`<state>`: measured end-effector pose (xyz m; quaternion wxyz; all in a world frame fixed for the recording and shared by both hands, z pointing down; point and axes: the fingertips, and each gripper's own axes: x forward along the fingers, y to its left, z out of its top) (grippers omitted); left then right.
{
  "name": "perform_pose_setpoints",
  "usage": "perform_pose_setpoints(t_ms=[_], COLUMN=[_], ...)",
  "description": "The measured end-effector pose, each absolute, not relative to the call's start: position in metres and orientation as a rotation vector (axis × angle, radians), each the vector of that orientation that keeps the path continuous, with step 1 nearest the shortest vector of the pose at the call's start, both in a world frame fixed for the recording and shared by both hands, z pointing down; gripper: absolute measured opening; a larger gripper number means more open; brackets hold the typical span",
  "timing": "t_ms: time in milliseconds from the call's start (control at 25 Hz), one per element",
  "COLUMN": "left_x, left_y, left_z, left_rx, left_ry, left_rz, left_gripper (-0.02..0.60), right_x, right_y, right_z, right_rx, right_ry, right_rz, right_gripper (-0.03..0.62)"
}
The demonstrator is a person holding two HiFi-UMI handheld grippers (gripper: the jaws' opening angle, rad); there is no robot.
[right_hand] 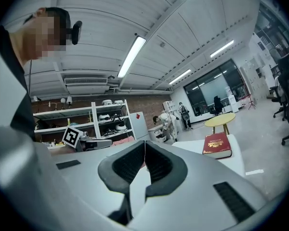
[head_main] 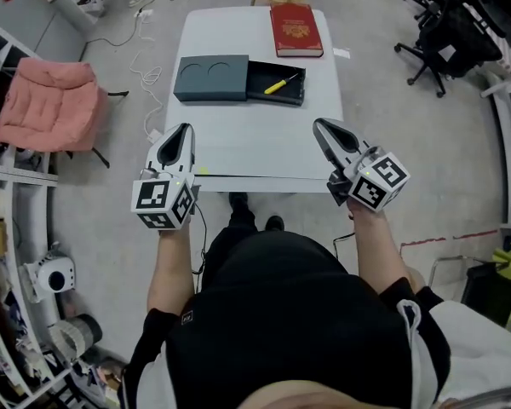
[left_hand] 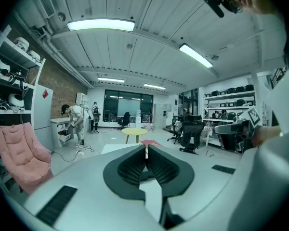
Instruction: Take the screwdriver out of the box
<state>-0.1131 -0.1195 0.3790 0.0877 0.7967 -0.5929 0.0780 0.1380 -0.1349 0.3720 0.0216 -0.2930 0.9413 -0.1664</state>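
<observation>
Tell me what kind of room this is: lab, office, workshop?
Probably a robotics lab or shared research workspace: open shelving stacked with gear, rolling office chairs pushed to the side, and a loose cable trailing over the bare floor.

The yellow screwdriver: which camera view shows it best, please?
The head view. There the screwdriver lies in plain sight in the open tray of the dark box on the white table. The left gripper view and the right gripper view do not show it; the right one shows the red book, not the box.
</observation>
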Motion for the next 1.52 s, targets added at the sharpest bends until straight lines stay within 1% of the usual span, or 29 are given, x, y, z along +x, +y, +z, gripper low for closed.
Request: perform_pose_setpoints(t_ms=[720,1040,1520], left_x=[-0.214,-0.203,-0.176], left_y=[-0.275,-0.307,-0.332], left_z=[0.404,0.419,0.436], left_rx=[2.435,2.429,2.365], left_ry=[-1.639,-1.570,-1.589], left_rz=[0.225,0.241,0.267], left_gripper=[0.029,0.029,0.029], right_x=[0.040,0.043,0.061], right_y=[-0.273,-0.305,-0.351], right_z=[0.392,0.404,0.451], right_rx=[-1.101,-1.141,-1.063], right_ry=[2.931,2.958,3.110], right_rz=[-0.547,-0.590,-0.668], right_gripper=[0.029,0.029,0.031])
